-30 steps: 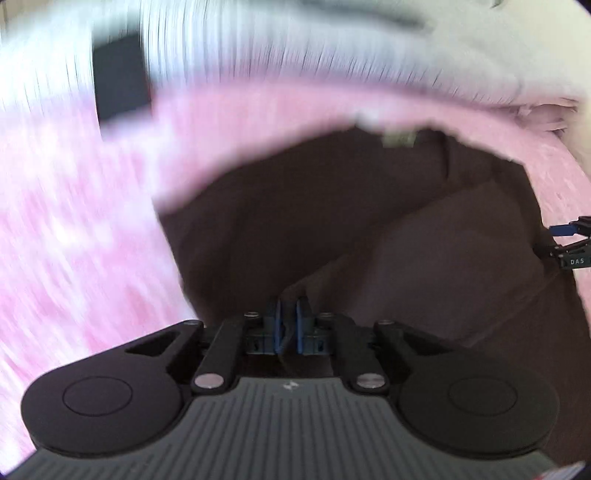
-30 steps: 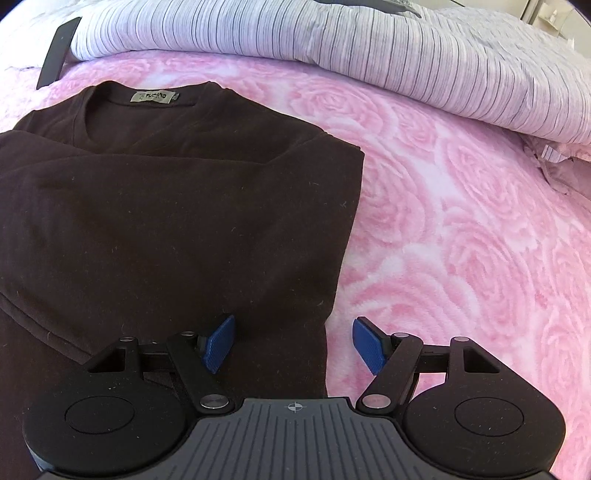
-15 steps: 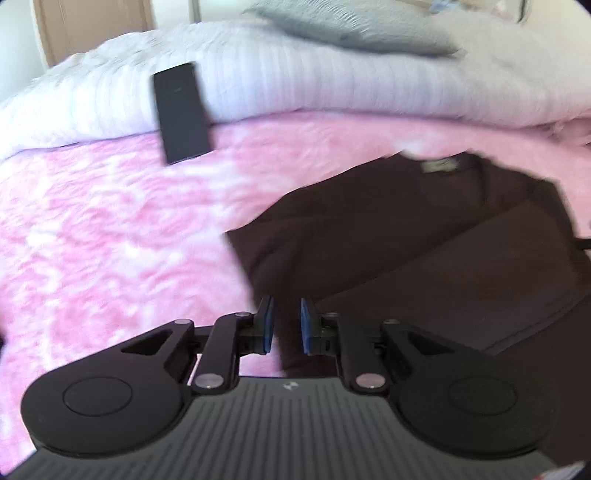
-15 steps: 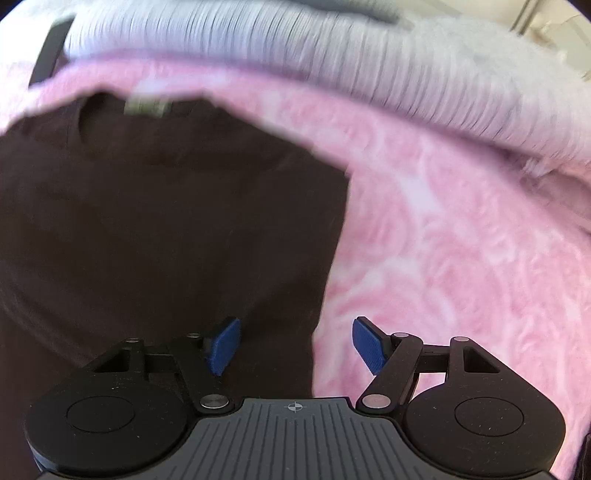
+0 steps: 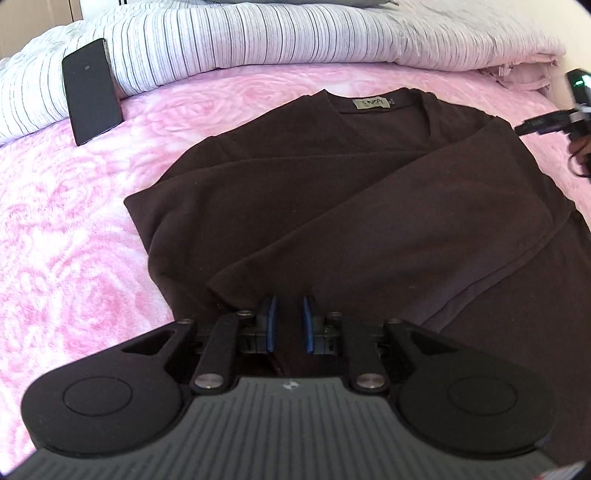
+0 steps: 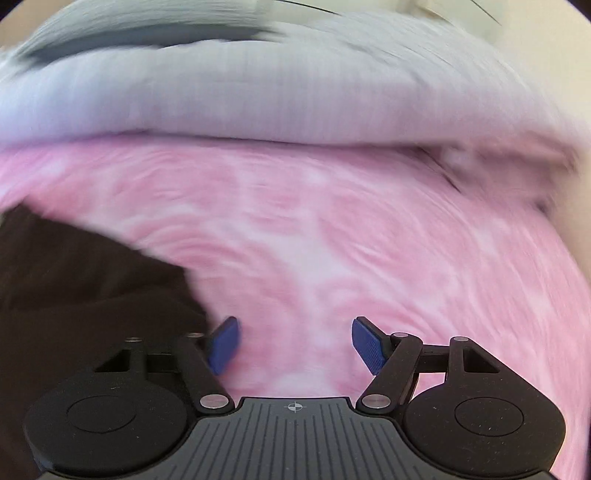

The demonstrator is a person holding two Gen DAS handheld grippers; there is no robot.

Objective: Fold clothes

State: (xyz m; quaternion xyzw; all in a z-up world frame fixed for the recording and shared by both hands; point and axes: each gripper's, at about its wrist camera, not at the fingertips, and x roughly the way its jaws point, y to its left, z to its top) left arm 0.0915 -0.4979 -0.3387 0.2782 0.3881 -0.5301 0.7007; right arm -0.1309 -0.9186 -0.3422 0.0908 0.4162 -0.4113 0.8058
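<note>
You have one dark brown shirt on the pink bedspread, filling the centre and right of the left wrist frame — collar toward the top, long axis running down to the lower right. Your left gripper hovers over it, pads narrowly parted, holding nothing. Your right gripper is spread wide over bedspread; that view is blurred. One black phone sits upper left.

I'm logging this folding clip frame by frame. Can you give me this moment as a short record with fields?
surface: pink rose-patterned bedspread
garment: dark brown shirt, lying flat, both sides folded inward, neck label up
left gripper: over the shirt's near part, jaws slightly apart, nothing seen between them
right gripper: jaws wide open, over the bedspread just right of the shirt; view blurred
other: black phone leaning on striped bedding
</note>
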